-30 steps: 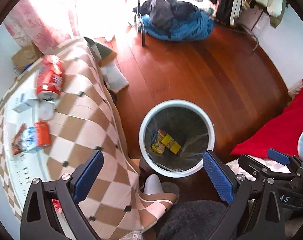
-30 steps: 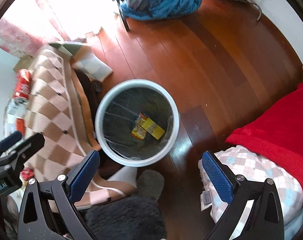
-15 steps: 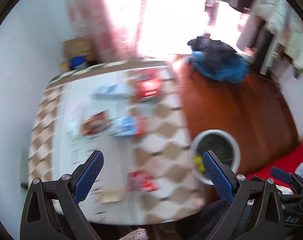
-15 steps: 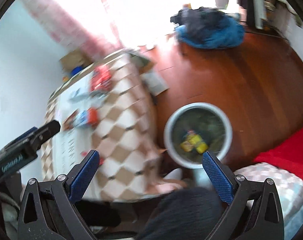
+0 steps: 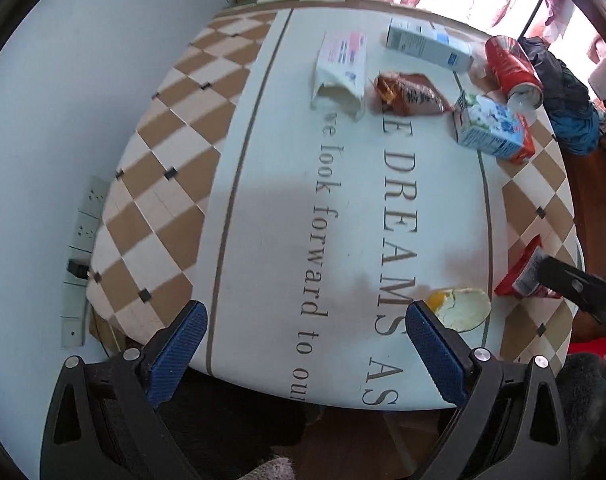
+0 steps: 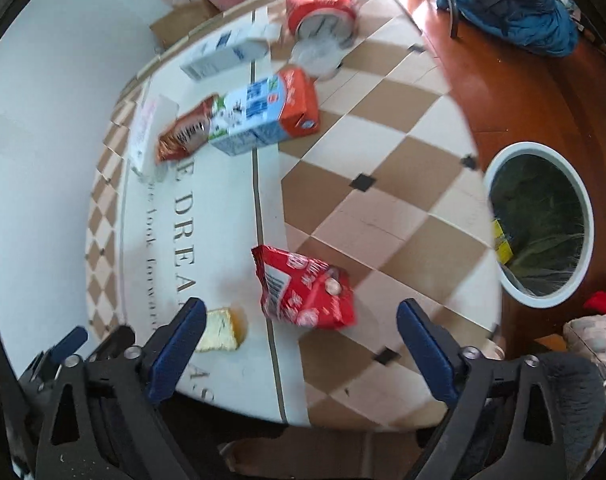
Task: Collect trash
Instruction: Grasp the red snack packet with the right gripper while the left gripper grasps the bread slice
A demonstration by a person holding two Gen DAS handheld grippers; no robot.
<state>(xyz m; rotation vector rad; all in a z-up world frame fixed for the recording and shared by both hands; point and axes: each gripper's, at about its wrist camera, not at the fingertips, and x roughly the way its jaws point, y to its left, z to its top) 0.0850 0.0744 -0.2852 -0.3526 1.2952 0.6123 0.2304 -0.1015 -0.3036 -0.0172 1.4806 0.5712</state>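
The left hand-held gripper (image 5: pixel 303 344) hangs over the near edge of the round counter (image 5: pixel 263 208), which is covered in a white cloth with a brown-and-cream diamond border and printed lettering; its blue-padded jaws stand wide apart with nothing between them. The right hand-held gripper (image 6: pixel 299 340) is likewise spread apart and empty, poised over the counter's near right part. Between its fingers, a little ahead, lies a crumpled red snack wrapper (image 6: pixel 305 292), flat on the cloth. Just left of that wrapper sits a pale yellow piece of fruit peel (image 6: pixel 221 330), close beside the right gripper's left finger. Farther back a blue-and-white drink carton with an orange end (image 6: pixel 263 114) lies on its side, touching a brown foil snack packet (image 6: pixel 183 132). Behind them are a long white-and-blue box (image 6: pixel 223 56), an opened white paper box with pink print (image 5: pixel 341 70) and a red soda can tipped on its side (image 6: pixel 321 4). On the reddish wooden floor to the right of the counter stands a white round-rimmed waste bin lined with a dark bag (image 6: pixel 539 224), with a yellow packet (image 6: pixel 503 242) inside it.
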